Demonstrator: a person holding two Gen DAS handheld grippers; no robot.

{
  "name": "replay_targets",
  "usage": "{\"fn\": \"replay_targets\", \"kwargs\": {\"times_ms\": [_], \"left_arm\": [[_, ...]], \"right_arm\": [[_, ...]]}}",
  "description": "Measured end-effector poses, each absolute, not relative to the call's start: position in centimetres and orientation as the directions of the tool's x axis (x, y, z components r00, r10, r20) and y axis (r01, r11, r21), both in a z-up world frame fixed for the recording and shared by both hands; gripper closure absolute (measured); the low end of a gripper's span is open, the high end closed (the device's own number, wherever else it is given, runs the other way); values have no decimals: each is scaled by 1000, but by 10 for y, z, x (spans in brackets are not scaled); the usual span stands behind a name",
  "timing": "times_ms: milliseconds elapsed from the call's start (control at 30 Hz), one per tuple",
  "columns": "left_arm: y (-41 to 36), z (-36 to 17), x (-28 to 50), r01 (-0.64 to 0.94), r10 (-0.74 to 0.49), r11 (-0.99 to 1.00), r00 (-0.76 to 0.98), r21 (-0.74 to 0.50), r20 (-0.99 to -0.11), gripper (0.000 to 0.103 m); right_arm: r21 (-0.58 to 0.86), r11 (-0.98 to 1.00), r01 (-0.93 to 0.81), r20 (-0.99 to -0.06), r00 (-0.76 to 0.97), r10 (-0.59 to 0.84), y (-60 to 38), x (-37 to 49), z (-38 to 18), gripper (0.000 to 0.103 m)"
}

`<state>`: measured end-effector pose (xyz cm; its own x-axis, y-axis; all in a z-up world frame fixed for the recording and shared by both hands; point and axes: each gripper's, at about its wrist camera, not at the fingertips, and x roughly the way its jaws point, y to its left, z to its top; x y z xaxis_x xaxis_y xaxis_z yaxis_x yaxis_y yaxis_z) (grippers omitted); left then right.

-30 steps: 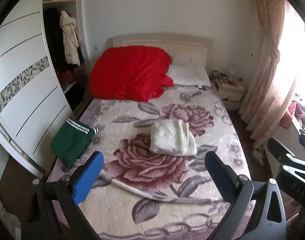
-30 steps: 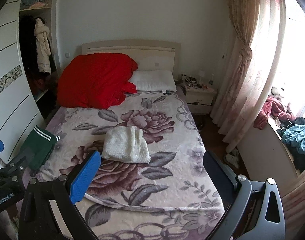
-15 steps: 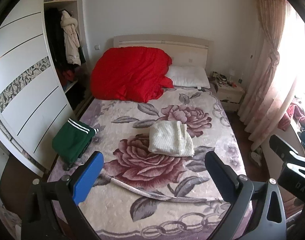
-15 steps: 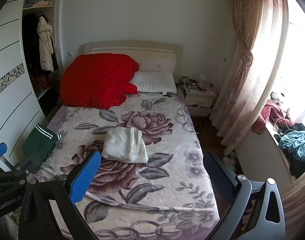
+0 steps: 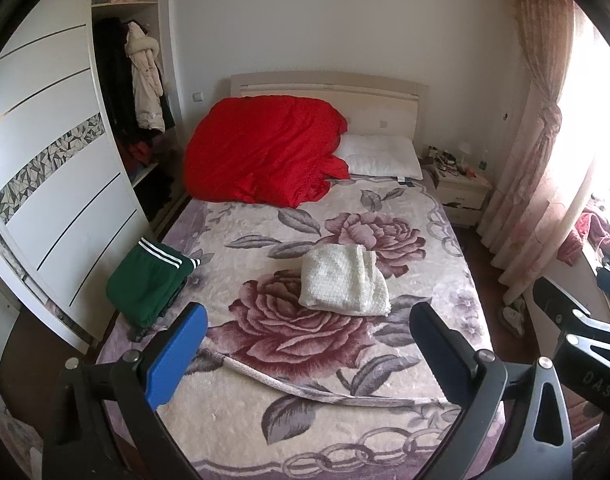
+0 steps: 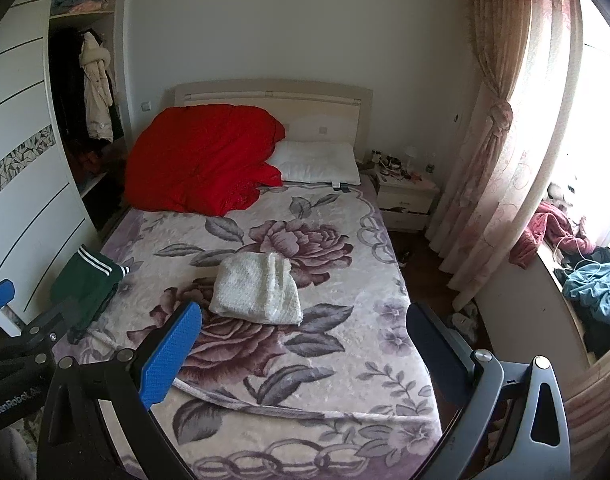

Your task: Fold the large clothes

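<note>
White and knitted, the folded garment lies on the floral bed, ahead of both tools and between their spread fingers. The left tool and right tool gape wide, gripping nothing. Folded green clothing sits far-left of them.

I count two folded garments on the bed — one white knit piece near the middle and one green piece with white stripes at the left edge. There is one red quilt and one white pillow at the headboard. One nightstand stands beside the bed, and one tied-back curtain. I hold two tools — my left tool and my right tool — each with two fingers.
</note>
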<state>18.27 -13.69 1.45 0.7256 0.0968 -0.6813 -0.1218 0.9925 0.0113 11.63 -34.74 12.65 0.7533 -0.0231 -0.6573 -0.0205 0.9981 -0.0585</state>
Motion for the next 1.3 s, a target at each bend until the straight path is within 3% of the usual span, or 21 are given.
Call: {"fn": "replay_targets", "kwargs": {"times_ms": [1300], "left_arm": [[-141,28,175,-116,116,992,755,42,-645,0]], "right_arm": [[-38,999,-8,-655,756,-19,-349,111,126,0]]}}
